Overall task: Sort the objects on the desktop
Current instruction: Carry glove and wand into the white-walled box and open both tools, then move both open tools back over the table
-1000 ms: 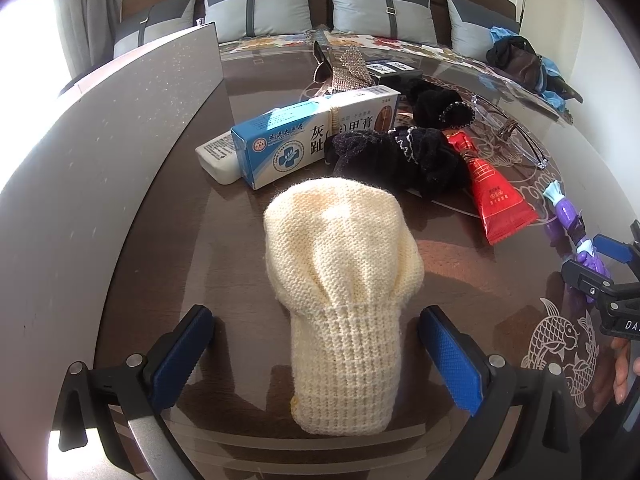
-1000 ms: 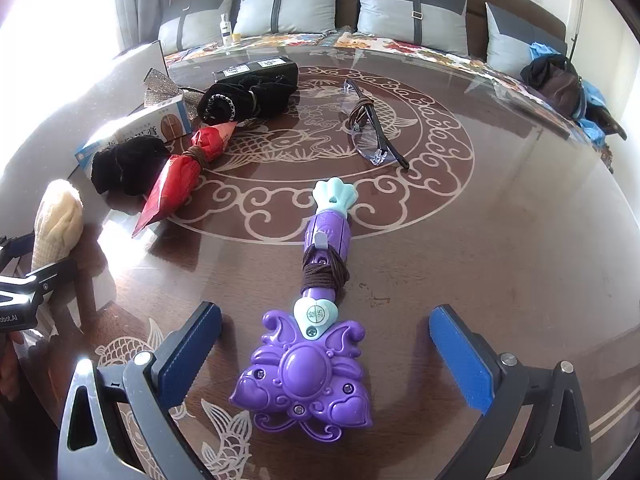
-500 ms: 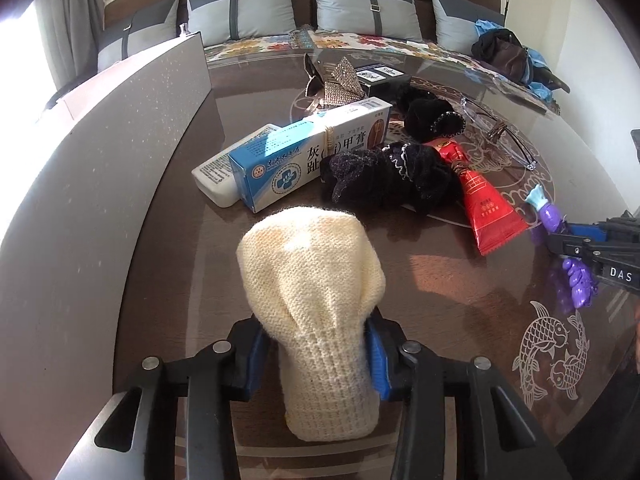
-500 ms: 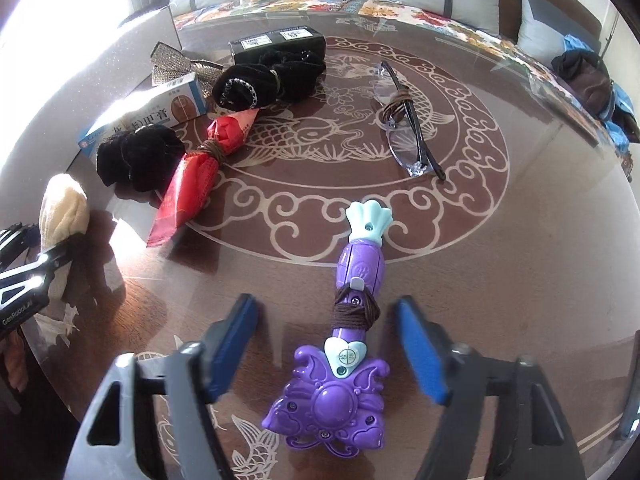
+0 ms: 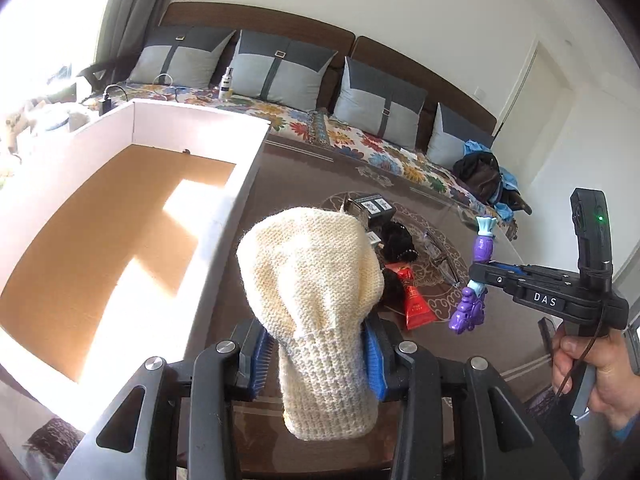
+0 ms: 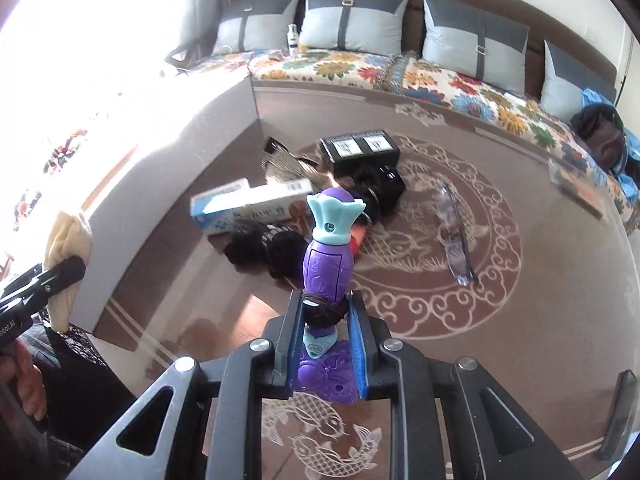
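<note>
My left gripper (image 5: 316, 354) is shut on a cream knitted hat (image 5: 312, 280) and holds it in the air beside the open white box (image 5: 240, 196) with a brown floor. My right gripper (image 6: 326, 344) is shut on a purple toy wand (image 6: 328, 264) with a teal tip, lifted above the table. The wand also shows in the left wrist view (image 5: 478, 272), and the hat in the right wrist view (image 6: 66, 256).
On the brown patterned table (image 6: 520, 320) lie a blue-white medicine box (image 6: 248, 204), black scrunchies (image 6: 264, 248), a black box (image 6: 360, 150), a red tube (image 5: 416, 304) and glasses (image 6: 456, 236). A sofa with cushions (image 6: 360, 20) stands behind.
Both grippers have lifted their objects off the table. The left one has risen with the hat to beside the box; the right one, open half a second ago, has shut on the wand.
</note>
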Tool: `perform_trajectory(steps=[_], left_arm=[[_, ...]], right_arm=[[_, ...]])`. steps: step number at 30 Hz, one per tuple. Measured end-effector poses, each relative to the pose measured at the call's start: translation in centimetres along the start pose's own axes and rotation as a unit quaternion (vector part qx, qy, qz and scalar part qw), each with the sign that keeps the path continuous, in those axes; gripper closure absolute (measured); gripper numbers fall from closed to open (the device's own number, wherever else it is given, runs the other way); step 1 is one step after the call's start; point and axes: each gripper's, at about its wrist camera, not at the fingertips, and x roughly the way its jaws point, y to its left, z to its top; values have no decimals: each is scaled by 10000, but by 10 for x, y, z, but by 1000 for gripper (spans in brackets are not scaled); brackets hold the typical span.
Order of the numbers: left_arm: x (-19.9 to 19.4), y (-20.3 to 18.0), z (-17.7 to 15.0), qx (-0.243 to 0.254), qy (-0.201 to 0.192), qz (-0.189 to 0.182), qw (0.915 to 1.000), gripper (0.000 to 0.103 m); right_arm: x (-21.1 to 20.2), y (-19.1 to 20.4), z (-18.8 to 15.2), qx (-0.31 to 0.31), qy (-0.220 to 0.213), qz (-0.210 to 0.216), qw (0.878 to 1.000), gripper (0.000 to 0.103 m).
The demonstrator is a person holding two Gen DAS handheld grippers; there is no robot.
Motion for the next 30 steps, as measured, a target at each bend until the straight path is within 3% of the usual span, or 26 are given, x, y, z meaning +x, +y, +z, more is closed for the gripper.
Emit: perform_trajectory(steps=[4,10,13,16,19,21,23,25,27,30], left_arm=[[-26,62,22,-325,-107,607,9976,64],[-11,136,38,-545,315,1384,9884,64],[3,154,37,-477,622,1636,9834,64],[16,164,34,-358,933,1858,9775,62],[30,174,28,-316,1247,2072,9698,51],[33,180,25,-307,1311,2228,9655,42],[27,179,25,-300,1165,2379,9638,33],[18,175,26,-331,949,2468,9638,31],[9,168,29,-407,740,2434,9663,31],[-4,142,31,-480,424,2126,9750,31]], right_arm=[[-19,74,46,-289,-490,734,9957,82],[-11,204,82,-836,-670,1868,9765,82],[22,258,89,-1094,-303,2085,9714,81],[65,290,86,-1263,258,1960,9721,81],[107,299,78,-1254,802,1802,9723,81],[121,299,77,-1185,883,1644,9753,76],[117,292,83,-1024,606,1659,9789,69],[100,279,92,-777,269,1729,9815,34],[77,262,96,-677,-222,1707,9828,23],[46,230,90,-754,-884,1441,9827,15]])
